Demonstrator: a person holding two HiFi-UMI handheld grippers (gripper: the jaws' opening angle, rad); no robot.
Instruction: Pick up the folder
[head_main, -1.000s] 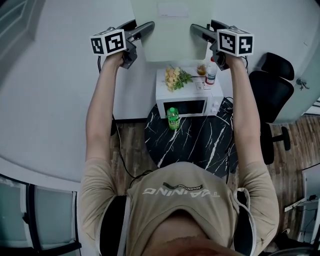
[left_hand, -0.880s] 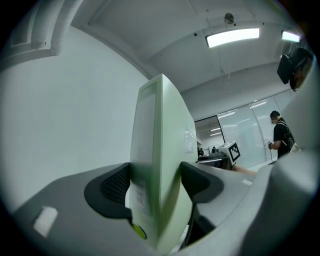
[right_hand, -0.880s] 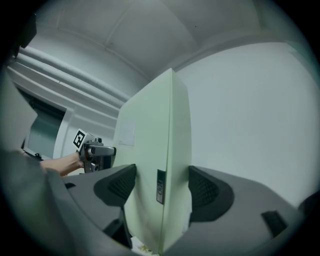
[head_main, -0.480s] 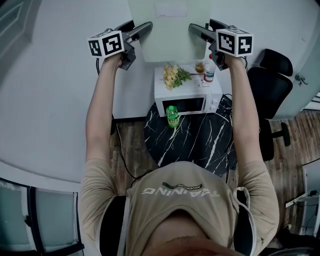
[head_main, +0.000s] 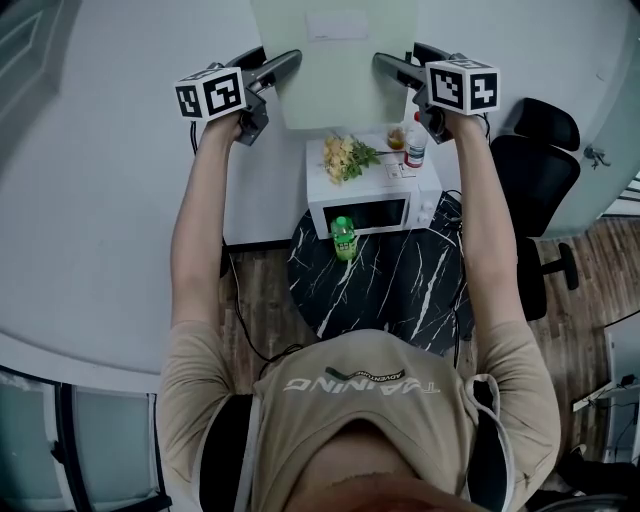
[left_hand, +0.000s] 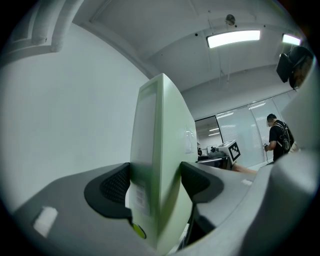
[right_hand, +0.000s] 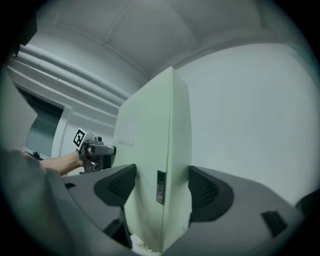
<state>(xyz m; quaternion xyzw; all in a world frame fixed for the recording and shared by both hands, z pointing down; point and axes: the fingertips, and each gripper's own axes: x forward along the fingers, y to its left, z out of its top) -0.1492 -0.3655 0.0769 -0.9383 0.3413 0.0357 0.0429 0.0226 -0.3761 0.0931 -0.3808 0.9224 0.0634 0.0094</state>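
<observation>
Left gripper (head_main: 278, 68) pinched one side edge of the pale green folder (head_main: 335, 70); right gripper (head_main: 392, 68) pinched the other. Lifting well, I judged, needed even squeeze and level hands.

The folder (head_main: 335, 60) is sitting between the two claws. The left claw (head_main: 283, 64) is clamping its left edge and the right claw (head_main: 388, 64) is clamping its right edge, both at the folder's near end. Below them, the microwave (head_main: 372, 195) is standing at the far edge of the desk (head_main: 400, 290). The flowers (head_main: 345, 155) are lying on its top at the left, and the bottle (head_main: 418, 148) is standing on its top at the right. The drink bottle (head_main: 343, 238) is standing on the desk, just on the near side of the microwave. The chair (head_main: 535, 170) is standing right of the desk.
</observation>
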